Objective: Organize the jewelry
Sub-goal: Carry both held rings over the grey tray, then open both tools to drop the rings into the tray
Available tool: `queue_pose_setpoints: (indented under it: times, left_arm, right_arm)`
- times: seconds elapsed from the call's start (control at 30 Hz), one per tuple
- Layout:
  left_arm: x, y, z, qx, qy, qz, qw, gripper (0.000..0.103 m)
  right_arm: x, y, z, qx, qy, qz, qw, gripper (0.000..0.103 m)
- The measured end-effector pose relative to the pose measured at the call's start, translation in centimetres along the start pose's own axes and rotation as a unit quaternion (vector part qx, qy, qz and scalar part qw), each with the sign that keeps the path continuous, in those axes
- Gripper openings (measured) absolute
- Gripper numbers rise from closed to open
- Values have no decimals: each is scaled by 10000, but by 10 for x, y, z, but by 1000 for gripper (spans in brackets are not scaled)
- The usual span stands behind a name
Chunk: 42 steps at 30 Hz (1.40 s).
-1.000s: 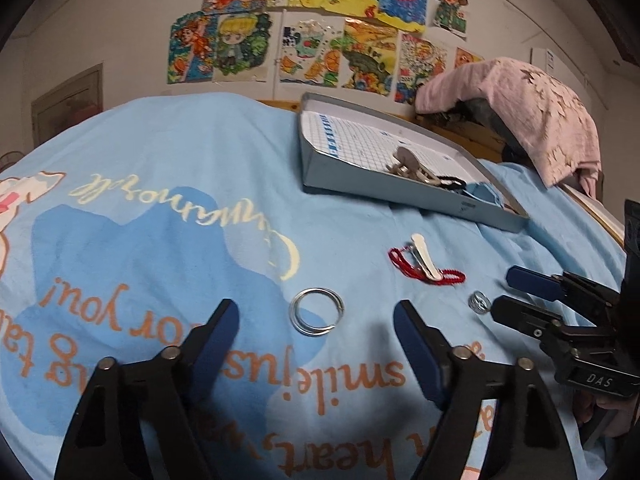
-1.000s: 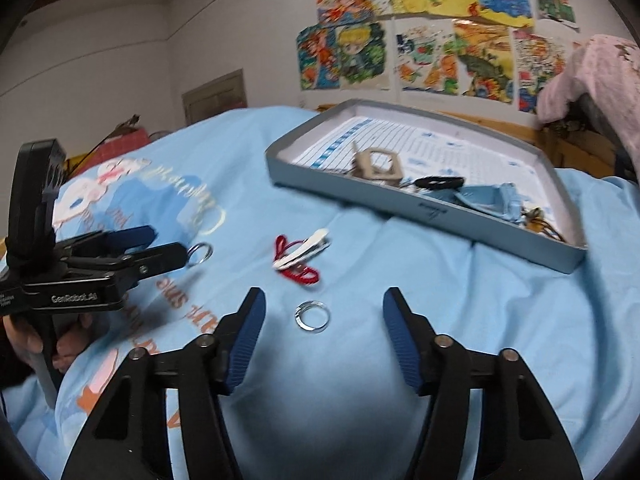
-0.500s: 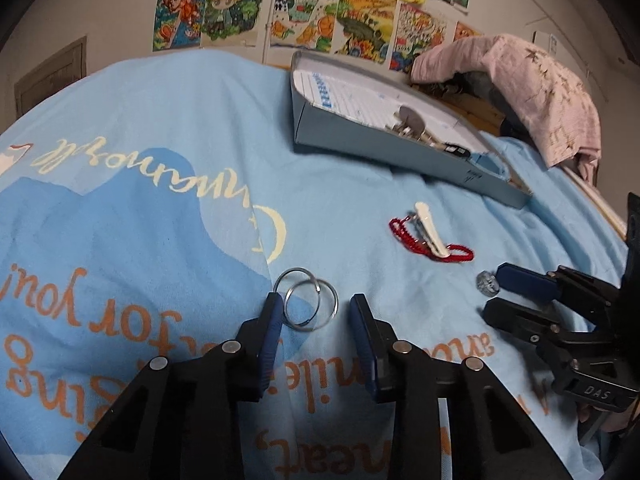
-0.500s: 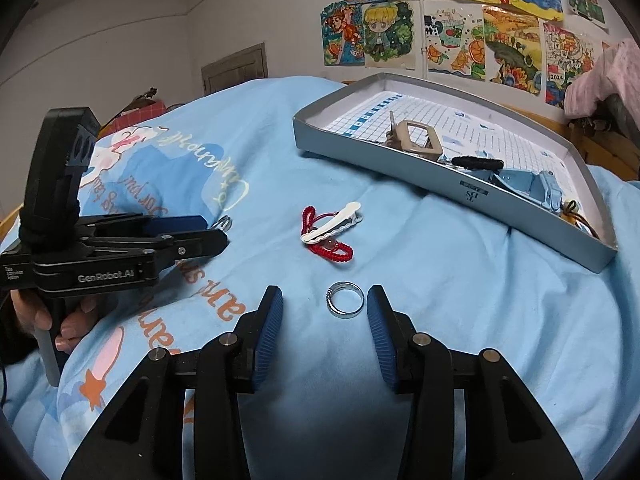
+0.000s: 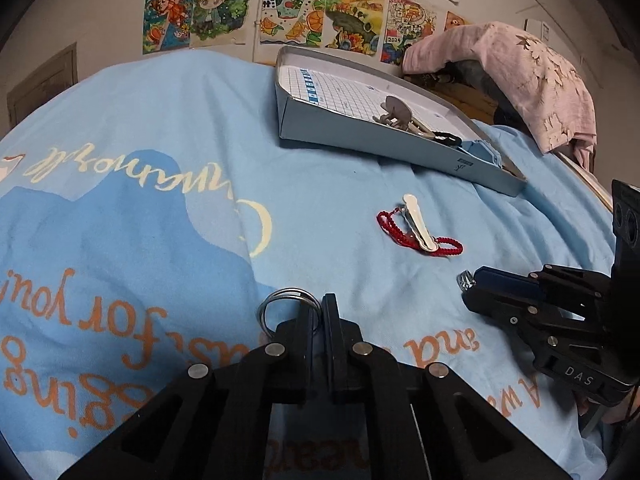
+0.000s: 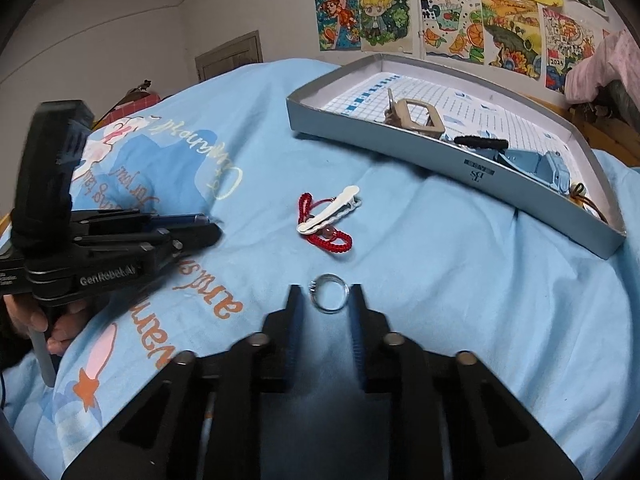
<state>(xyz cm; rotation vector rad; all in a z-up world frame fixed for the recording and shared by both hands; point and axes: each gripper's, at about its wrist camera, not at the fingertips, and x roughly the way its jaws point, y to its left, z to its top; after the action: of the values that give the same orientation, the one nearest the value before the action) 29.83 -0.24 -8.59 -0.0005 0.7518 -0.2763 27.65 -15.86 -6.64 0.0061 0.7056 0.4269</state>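
Observation:
My left gripper (image 5: 318,308) is shut on the silver double bangle (image 5: 280,300), which rests on the blue bedspread. My right gripper (image 6: 325,294) is nearly closed around a small silver ring (image 6: 329,292); its jaws flank the ring with small gaps. The ring also shows in the left wrist view (image 5: 465,280) at the right gripper's tip. A red cord bracelet (image 6: 328,236) and a white hair clip (image 6: 330,208) lie together beyond. The grey box lid tray (image 6: 440,160) holds several other pieces, among them a tan hair claw (image 6: 416,118).
A pink cloth (image 5: 520,76) hangs over furniture at the back right. Colourful drawings (image 5: 300,16) cover the wall behind. The left gripper's body (image 6: 100,256) lies to the left in the right wrist view.
Both grippers have closed from wide open. The left one has shut on the bangle. The right one has narrowed around the ring and moved closer to it.

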Motion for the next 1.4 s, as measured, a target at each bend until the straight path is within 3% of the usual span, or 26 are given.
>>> queue_pose_setpoints:
  times: [0.17, 0.23, 0.5, 0.7, 1.07, 1.2, 1.4]
  left_arm:
    - [-9, -2, 4, -10, -22, -111, 9999, 5]
    - [-17, -8, 6, 102, -56, -106, 9999, 5]
    - [-43, -39, 22, 796, 26, -24, 9968, 5]
    - [-47, -48, 49, 837, -64, -92, 9964, 5]
    - [15, -38, 145, 443, -260, -177, 9985, 5]
    - [48, -29, 160, 267, -196, -173, 9993, 5]
    - [77, -29, 155, 346, 121, -92, 9993, 5]
  right_arm:
    - [-2, 0, -1, 0, -78, 11, 10000, 16]
    - [-6, 0, 0, 17, -173, 42, 9998, 4]
    - [-17, -7, 3, 145, -454, 118, 9988, 4]
    - [-31, -19, 11, 388, -786, 89, 9961, 4]
    - [-24, -75, 73, 636, -1568, -149, 9855, 4]
    - [4, -93, 88, 672, -1551, -188, 9854, 4]
    - [38, -117, 89, 1103, -1328, -84, 9849, 4]
